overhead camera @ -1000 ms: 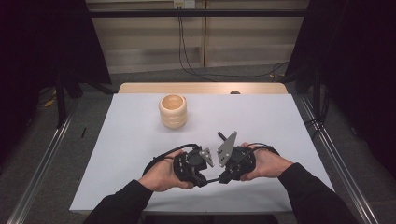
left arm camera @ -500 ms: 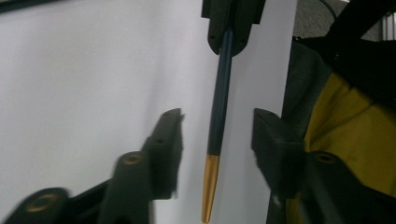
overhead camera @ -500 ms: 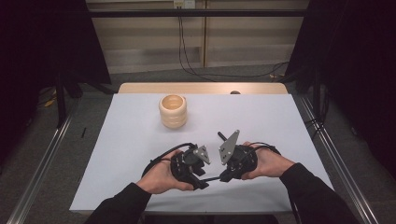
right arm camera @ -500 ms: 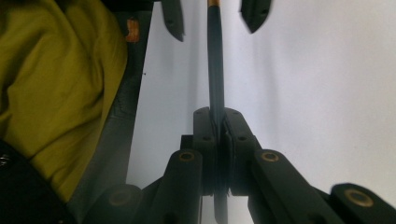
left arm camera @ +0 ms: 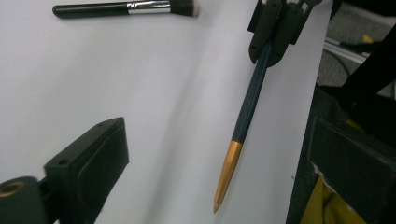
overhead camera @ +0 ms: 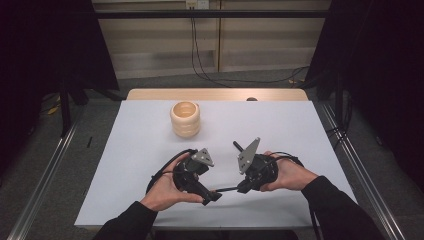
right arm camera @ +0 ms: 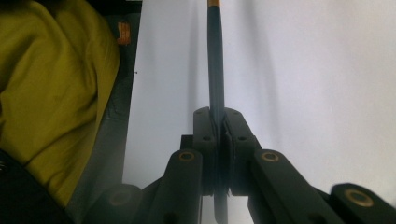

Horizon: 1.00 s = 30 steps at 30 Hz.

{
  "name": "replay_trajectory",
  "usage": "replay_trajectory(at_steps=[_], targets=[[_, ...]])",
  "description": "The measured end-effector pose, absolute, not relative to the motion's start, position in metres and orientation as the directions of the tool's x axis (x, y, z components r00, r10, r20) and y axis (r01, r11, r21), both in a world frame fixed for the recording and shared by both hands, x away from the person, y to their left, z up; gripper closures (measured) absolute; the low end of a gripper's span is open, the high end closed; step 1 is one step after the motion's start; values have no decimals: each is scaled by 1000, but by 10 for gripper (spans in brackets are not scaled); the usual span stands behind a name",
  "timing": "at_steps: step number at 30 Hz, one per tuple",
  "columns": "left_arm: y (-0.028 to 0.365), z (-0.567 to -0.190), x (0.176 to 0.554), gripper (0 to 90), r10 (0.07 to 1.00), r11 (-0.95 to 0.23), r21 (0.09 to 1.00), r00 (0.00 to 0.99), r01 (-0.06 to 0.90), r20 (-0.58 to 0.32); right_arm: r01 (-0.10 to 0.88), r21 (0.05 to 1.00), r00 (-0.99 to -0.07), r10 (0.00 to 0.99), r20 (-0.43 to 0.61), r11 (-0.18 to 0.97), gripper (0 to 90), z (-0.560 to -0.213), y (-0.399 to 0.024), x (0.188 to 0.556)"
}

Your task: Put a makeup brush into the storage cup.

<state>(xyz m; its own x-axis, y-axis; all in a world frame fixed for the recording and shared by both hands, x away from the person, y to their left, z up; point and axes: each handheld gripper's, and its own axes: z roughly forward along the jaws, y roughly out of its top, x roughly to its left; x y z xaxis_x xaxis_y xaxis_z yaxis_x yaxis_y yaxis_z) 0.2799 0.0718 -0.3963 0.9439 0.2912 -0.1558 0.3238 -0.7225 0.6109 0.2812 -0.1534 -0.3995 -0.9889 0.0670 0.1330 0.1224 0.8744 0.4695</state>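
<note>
A slim dark-blue stick with a gold pointed end (left arm camera: 251, 105) hangs just above the white table, and my right gripper (right arm camera: 218, 116) is shut on its blue shaft. In the high view the stick (overhead camera: 226, 189) bridges the two grippers near the table's front. My left gripper (left arm camera: 217, 128) is open; its jaws have just been opening. The gold end lies between them, touching neither pad. From above, the left gripper (overhead camera: 210, 195) points right toward the right gripper (overhead camera: 243, 188). A black makeup brush (left arm camera: 126, 8) lies flat on the table beyond.
A ribbed wooden cup (overhead camera: 185, 119) stands upright at the back left of the white tabletop (overhead camera: 280, 130). The table's front edge runs close to both hands. A yellow cloth (right arm camera: 51, 93) hangs below that edge. Metal rails (overhead camera: 360, 165) flank the table.
The left gripper's jaws have spread apart and let go of the stick's gold end. The right gripper keeps its hold and has not moved.
</note>
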Motion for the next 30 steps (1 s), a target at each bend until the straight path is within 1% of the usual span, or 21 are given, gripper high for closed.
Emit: replay_trajectory(at_steps=[2,3,4,5,6,7,9,13,15,17,20,23,25,26,30], targets=[[73,-398,279,38,313,-696,633,936,340,-159,141,462,-986,81,148,876,847,-400,-155,281],[75,-399,279,39,319,-691,638,935,341,-155,120,469,-989,63,136,875,847,-401,-155,282],[78,-398,281,37,313,-699,635,939,328,-140,133,474,-988,78,135,870,847,-401,-156,282],[79,-399,280,37,337,-673,650,929,352,-153,149,467,-985,88,151,872,847,-401,-158,281],[81,-398,280,37,332,-667,663,932,339,-143,134,482,-988,79,133,866,847,-402,-160,282],[84,-398,281,37,324,-661,675,936,327,-137,151,477,-985,93,144,866,847,-401,-162,281],[88,-397,280,32,327,-617,710,931,339,-161,158,486,-985,100,142,860,847,-402,-166,282],[96,-394,280,31,358,-567,744,919,355,-165,159,528,-987,119,109,834,847,-400,-174,283],[99,-395,279,35,375,-522,770,910,367,-180,157,548,-988,128,91,822,847,-399,-176,283],[102,-396,278,39,384,-494,787,905,370,-185,172,553,-985,147,90,815,847,-399,-179,283],[105,-397,277,39,409,-509,785,902,353,-140,187,551,-982,169,84,813,847,-399,-181,282],[109,-398,276,39,420,-487,802,898,345,-132,188,557,-982,166,92,809,847,-400,-185,280],[112,-399,275,41,418,-471,814,899,340,-134,199,562,-979,181,89,803,847,-401,-188,280],[113,-398,274,41,433,-473,816,894,332,-112,211,563,-977,185,103,799,847,-402,-189,279],[118,-398,271,40,439,-448,837,893,315,-101,237,587,-971,211,114,774,847,-403,-196,277]])
